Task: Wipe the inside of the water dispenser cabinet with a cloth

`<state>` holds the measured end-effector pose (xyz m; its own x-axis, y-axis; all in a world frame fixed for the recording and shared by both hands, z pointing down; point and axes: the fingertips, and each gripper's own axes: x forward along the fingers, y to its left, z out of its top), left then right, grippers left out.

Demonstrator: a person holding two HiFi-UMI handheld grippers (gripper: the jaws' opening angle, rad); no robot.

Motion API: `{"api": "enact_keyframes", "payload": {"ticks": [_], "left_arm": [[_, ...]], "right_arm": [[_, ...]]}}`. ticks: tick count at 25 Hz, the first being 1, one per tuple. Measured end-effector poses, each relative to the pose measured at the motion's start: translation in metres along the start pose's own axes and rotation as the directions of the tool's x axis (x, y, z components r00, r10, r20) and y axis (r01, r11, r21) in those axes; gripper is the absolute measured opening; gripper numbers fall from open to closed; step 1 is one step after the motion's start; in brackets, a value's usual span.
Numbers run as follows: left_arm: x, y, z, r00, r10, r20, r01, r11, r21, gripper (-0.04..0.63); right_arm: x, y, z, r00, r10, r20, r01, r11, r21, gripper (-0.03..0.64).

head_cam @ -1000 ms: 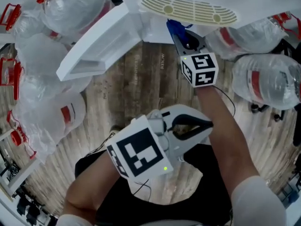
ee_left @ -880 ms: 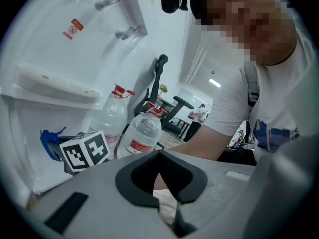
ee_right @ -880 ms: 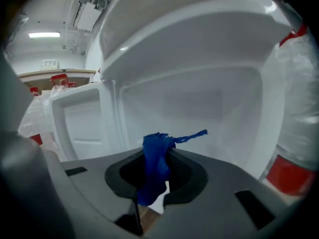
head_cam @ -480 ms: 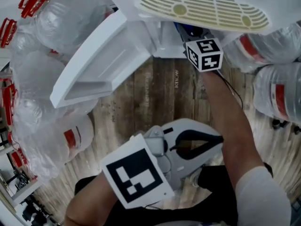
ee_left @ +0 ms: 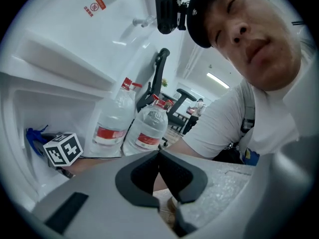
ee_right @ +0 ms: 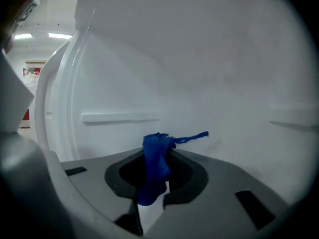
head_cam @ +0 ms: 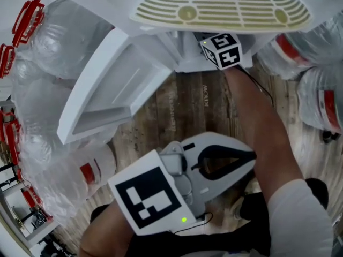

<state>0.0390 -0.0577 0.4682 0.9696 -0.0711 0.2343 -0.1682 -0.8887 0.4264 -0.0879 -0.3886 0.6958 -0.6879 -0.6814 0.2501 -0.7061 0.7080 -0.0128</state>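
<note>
The white water dispenser's cabinet (head_cam: 182, 55) stands open under the slotted drip grille (head_cam: 222, 9). Its door (head_cam: 107, 98) is swung out to the left. My right gripper (ee_right: 159, 151) is inside the cabinet, shut on a blue cloth (ee_right: 153, 168), facing the white inner wall (ee_right: 199, 73). In the head view only its marker cube (head_cam: 221, 50) and the forearm show; the jaws are hidden. My left gripper (head_cam: 251, 157) is held low near the person's lap, shut and empty. In the left gripper view, the cloth (ee_left: 34, 136) and cube (ee_left: 63, 149) sit inside the cabinet.
Large water bottles with red handles crowd the left side (head_cam: 53, 36), and more lie at the right (head_cam: 321, 95). Two upright bottles (ee_left: 134, 126) stand beside the dispenser. A ledge (ee_right: 119, 117) runs along the cabinet's inner wall. The floor (head_cam: 182, 116) is wood planks.
The right gripper has moved forward with the cloth, from in front of the cabinet to inside it. The left gripper has stayed shut, low by the lap.
</note>
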Motion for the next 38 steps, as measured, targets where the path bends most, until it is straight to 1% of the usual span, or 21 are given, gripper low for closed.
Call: {"api": "enact_keyframes", "payload": {"ticks": [2,4,8,12,18,20,22,24,27,29,32,38], "left_arm": [[0.003,-0.003,-0.001,1.0,-0.031,-0.001,0.031,0.999,0.005,0.003],[0.006,-0.005,-0.005,0.998,-0.059,0.007,0.059,0.998,-0.011,0.003],[0.015,-0.005,-0.02,0.997,-0.075,-0.015,0.074,0.996,-0.039,0.003],[0.021,-0.006,-0.02,0.995,-0.098,-0.012,0.097,0.994,-0.055,0.003],[0.023,-0.006,-0.017,0.994,-0.109,-0.006,0.108,0.992,-0.072,0.003],[0.023,-0.005,-0.019,0.994,-0.106,-0.01,0.104,0.991,-0.081,0.003],[0.023,-0.003,-0.02,0.995,-0.099,-0.014,0.098,0.992,-0.082,0.003],[0.022,0.0,-0.02,0.996,-0.091,-0.016,0.089,0.993,-0.081,0.003],[0.021,0.002,-0.02,0.997,-0.079,-0.02,0.077,0.994,-0.081,0.003],[0.021,0.003,-0.02,0.997,-0.074,-0.021,0.072,0.994,-0.083,0.003],[0.021,0.003,-0.022,0.997,-0.074,-0.023,0.071,0.994,-0.086,0.003],[0.022,0.004,-0.025,0.996,-0.084,-0.031,0.08,0.991,-0.105,0.003]], "right_arm": [[0.003,0.007,0.0,1.0,0.023,0.003,-0.023,0.999,-0.024,0.077],[0.003,0.012,-0.002,0.999,0.035,0.019,-0.035,0.999,-0.03,0.077],[-0.006,0.024,-0.005,0.997,0.057,0.051,-0.057,0.998,0.0,0.077],[-0.025,0.044,-0.015,0.994,0.09,0.053,-0.092,0.995,0.026,0.077],[-0.052,0.083,-0.02,0.982,0.178,0.064,-0.18,0.983,0.039,0.075],[-0.057,0.076,-0.016,0.983,0.159,0.093,-0.167,0.983,0.082,0.075],[-0.057,0.057,-0.005,0.987,0.102,0.126,-0.118,0.986,0.121,0.075],[-0.053,0.038,0.011,0.987,0.053,0.152,-0.072,0.989,0.128,0.074],[-0.044,0.022,0.033,0.983,0.02,0.18,-0.041,0.993,0.112,0.075],[-0.038,0.018,0.043,0.982,0.016,0.19,-0.035,0.995,0.095,0.075],[-0.03,0.022,0.049,0.982,0.032,0.184,-0.043,0.997,0.057,0.075],[-0.036,0.05,0.051,0.977,0.102,0.187,-0.112,0.993,0.039,0.075]]}}
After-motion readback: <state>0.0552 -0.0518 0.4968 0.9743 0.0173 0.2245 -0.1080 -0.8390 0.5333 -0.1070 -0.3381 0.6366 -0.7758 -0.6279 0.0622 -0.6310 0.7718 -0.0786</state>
